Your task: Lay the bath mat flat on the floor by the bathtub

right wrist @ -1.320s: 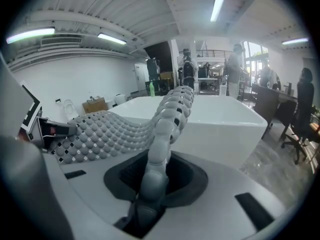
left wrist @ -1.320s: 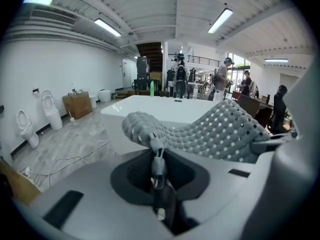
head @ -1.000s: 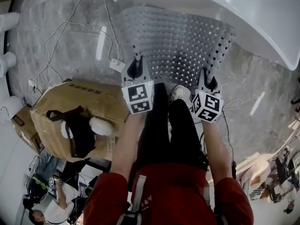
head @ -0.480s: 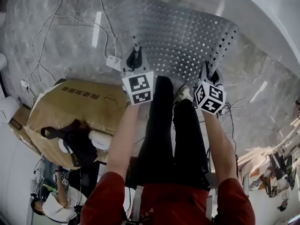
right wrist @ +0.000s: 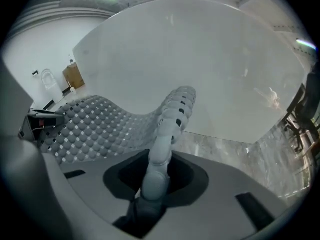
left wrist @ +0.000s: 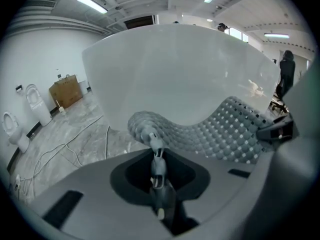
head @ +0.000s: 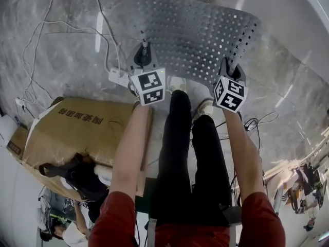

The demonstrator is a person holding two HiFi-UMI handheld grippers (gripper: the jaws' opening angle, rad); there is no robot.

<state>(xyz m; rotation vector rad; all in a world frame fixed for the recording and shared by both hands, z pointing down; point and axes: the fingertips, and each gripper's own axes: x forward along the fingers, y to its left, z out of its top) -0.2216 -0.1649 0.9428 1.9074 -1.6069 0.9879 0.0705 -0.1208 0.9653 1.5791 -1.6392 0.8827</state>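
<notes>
The grey perforated bath mat (head: 195, 30) lies spread over the marble floor, its near edge lifted by both grippers. My left gripper (head: 143, 54) is shut on the mat's near left corner, and that thin edge runs into its jaws (left wrist: 157, 166). My right gripper (head: 229, 68) holds the near right corner, a rolled fold of mat (right wrist: 172, 116) passing between its jaws (right wrist: 152, 181), which are opening slightly. The mat (left wrist: 225, 129) sags between the two grips in front of the white bathtub (left wrist: 190, 74), which also fills the right gripper view (right wrist: 210, 69).
A large cardboard box (head: 77, 133) sits left of my legs, with a black item on it. White cables (head: 46, 30) and a power strip (head: 117, 77) lie left of the mat. My shoes (head: 177, 84) stand at the mat's near edge. More cable (head: 257, 121) lies right.
Both grippers have moved up in the head view with the mat's near edge. The bathtub rim has slid out at the top right, and the box has shifted lower.
</notes>
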